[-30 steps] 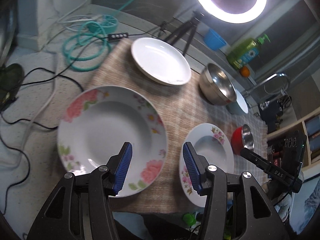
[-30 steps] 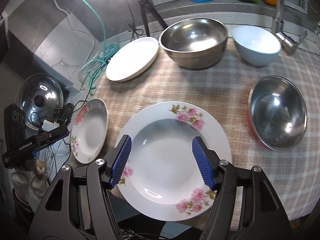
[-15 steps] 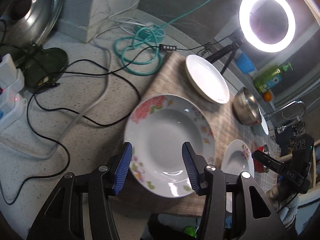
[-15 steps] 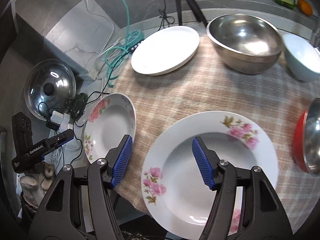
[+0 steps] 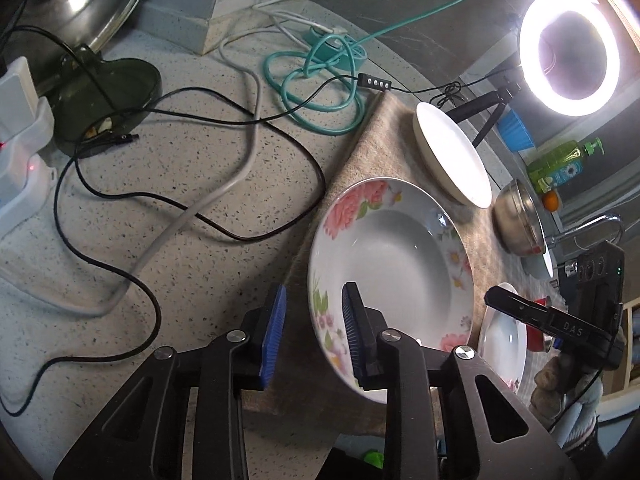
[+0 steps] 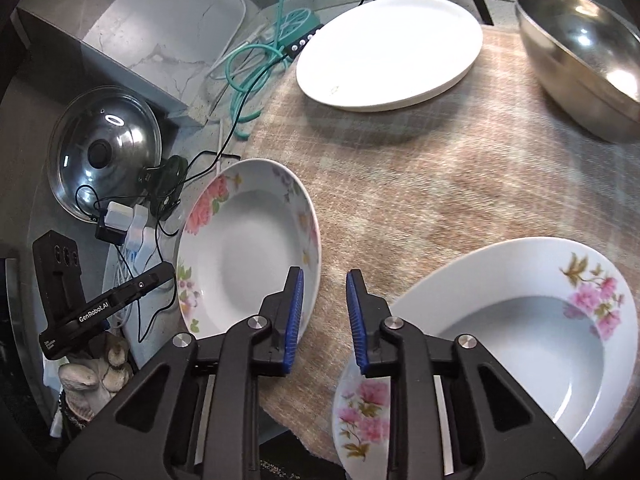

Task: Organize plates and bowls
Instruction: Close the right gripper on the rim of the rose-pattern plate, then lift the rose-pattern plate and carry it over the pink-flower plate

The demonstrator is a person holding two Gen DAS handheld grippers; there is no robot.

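On a speckled counter's plaid cloth point(image 6: 460, 184), nothing is stacking yet: left gripper point(image 5: 312, 332) closing astride the rose-patterned soup plate point(image 5: 392, 256) rim at the cloth's left edge, right gripper point(image 6: 323, 318) closing beside the pink-blossom plate point(image 6: 532, 320) near right, neither clamping; white plate point(image 6: 390, 50) and steel bowl point(image 6: 580, 56) are waiting far.

The steel bowl point(image 6: 580, 56) runs off the right edge; the right claw point(image 6: 324, 316) hides the near plate's point(image 6: 520, 344) left rim.
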